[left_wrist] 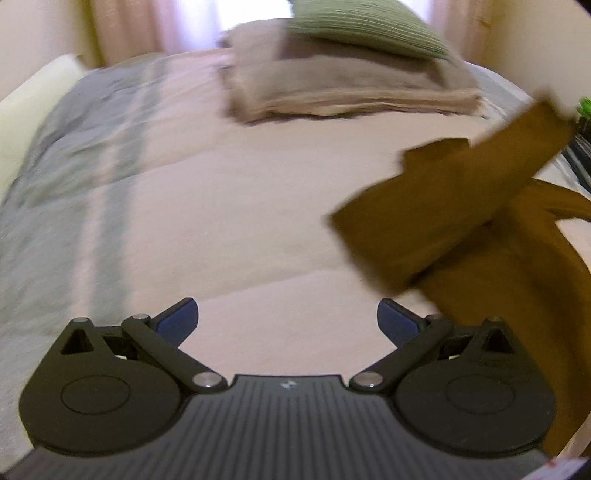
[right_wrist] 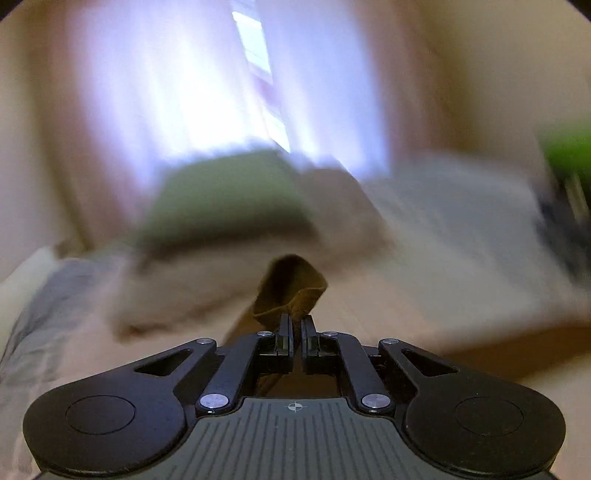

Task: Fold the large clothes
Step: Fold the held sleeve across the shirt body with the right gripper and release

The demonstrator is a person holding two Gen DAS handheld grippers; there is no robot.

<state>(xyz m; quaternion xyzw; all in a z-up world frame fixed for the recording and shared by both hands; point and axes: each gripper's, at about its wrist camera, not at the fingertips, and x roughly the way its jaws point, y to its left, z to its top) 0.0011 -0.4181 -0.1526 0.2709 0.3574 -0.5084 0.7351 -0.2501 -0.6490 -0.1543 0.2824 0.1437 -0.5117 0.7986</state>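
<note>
1. Where the bed (left_wrist: 229,206) runs toward the curtained window (right_wrist: 155,92), stacked at its far end: a folded tan blanket (left_wrist: 332,92) with a green ribbed pillow (left_wrist: 362,29) on top, well apart from both tools.
2. Along the left side of the bed, seen from the left wrist: a grey striped cover (left_wrist: 74,147), rumpled, with a pale edge piece (left_wrist: 33,103) beyond it.
3. At the far right: something bright green (left_wrist: 585,105) over dark items, too blurred to name.
4. Left gripper (left_wrist: 287,321): spread wide, blue pads (left_wrist: 181,319) empty, hovering over bare pink sheet.
5. Right gripper (right_wrist: 294,326): pinched tight on a fold of the brown garment (left_wrist: 461,229), a small loop of cloth standing up just past the fingertips.
6. Garment lifted at the right of the bed, one long flat part slanting from lower left up to upper right, the rest hanging below in draped folds; lower end lost behind the left tool.
7. Open sheet wide and flat between the garment and the grey cover, up to the blanket stack; bed's right edge close beside the garment.
</note>
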